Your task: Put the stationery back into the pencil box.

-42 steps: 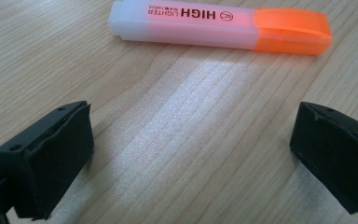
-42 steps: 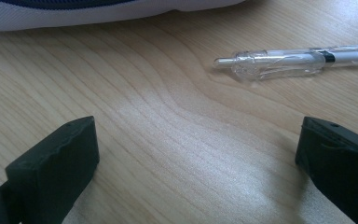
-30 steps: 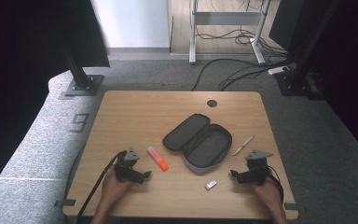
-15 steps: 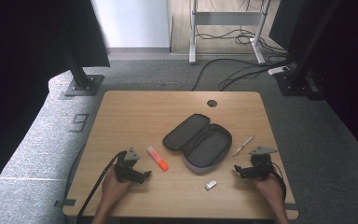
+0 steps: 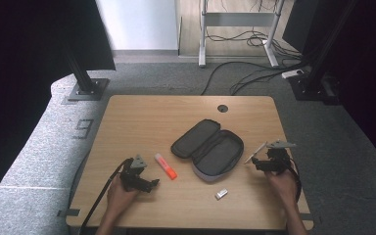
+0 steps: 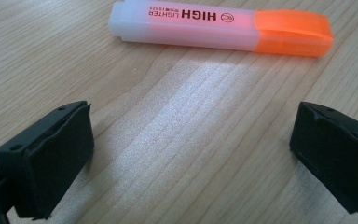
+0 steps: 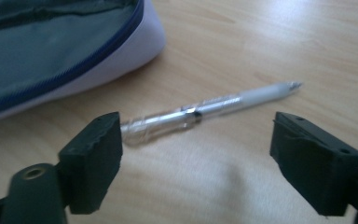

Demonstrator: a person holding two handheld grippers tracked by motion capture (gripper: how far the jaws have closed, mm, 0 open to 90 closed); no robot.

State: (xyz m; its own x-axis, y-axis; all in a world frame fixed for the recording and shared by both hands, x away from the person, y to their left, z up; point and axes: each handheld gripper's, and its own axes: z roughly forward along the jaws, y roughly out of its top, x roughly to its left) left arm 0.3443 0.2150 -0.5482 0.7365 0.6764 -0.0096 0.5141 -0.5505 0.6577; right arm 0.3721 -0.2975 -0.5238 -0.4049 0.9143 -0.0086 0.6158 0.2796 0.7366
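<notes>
The left gripper has stayed low on the table with jaws apart, the orange highlighter just beyond it. The right gripper has moved forward since before; its jaws stand wide apart, and the clear pen lies between them, beside the open pencil case.
</notes>
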